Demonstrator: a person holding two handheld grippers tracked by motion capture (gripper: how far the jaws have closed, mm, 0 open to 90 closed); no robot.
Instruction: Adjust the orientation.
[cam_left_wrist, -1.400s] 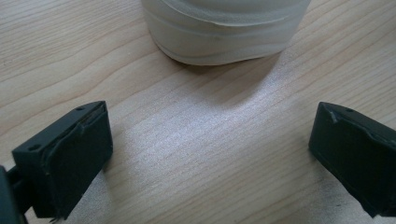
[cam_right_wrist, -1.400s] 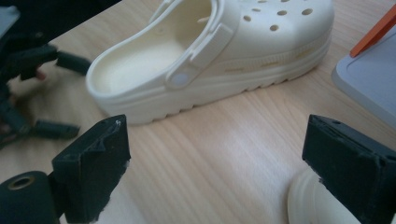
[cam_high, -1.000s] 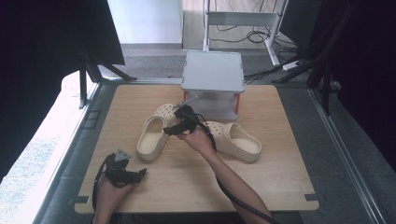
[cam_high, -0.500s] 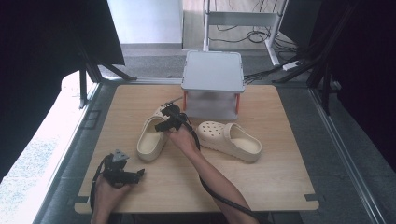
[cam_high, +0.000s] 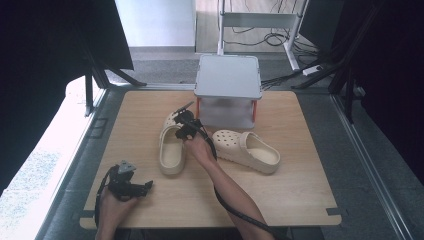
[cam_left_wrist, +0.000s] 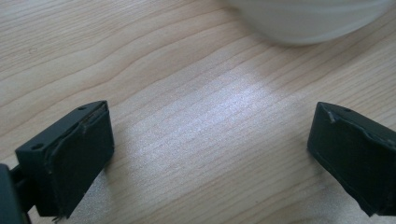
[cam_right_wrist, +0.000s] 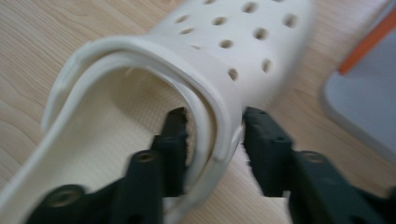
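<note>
the right gripper (cam_right_wrist: 212, 135) has just been closing its jaws on the side wall of the left clog (cam_right_wrist: 154, 93), one finger (cam_right_wrist: 173, 140) inside the shoe's opening and the other outside against the perforated upper, the rim pinched between them. in the high view this clog (cam_high: 172, 150) lies on the wooden table (cam_high: 300, 190), with the second clog (cam_high: 247, 152) near the gripper's other side and the grey box (cam_high: 228, 92) just beyond. the left gripper (cam_left_wrist: 210, 154) rests low over bare wood, jaws wide apart with nothing between them.

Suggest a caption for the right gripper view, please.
Right gripper closing on the side wall of a cream clog.
</note>
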